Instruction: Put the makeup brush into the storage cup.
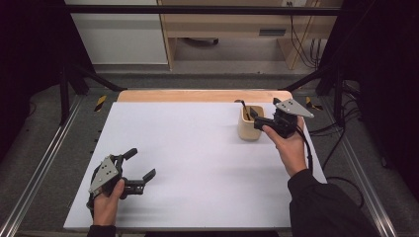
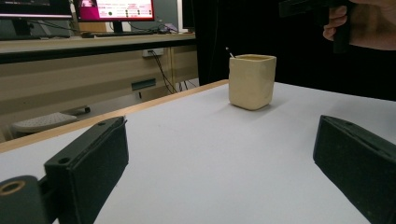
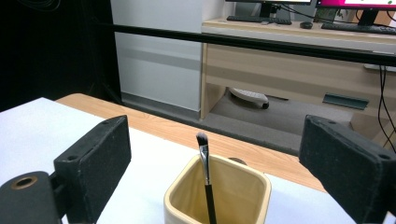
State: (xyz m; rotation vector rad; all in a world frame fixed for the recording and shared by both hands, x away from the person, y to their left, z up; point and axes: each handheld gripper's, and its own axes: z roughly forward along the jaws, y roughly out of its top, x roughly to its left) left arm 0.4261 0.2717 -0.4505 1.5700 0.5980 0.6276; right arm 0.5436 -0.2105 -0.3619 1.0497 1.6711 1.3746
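Observation:
A cream square cup stands at the far right of the white table, with a thin black brush upright inside it. My right gripper hovers just above and right of the cup's rim, open. In the right gripper view its jaws stand wide apart on either side of the cup, and the brush leans against the near wall with bristles up. My left gripper rests low at the near left, open and holding nothing, far from the cup.
A wooden strip edges the table's far side. Beyond it stand a desk with monitors and a white cabinet. Black frame bars and cables run along the right side. The other hand and its gripper appear above the cup.

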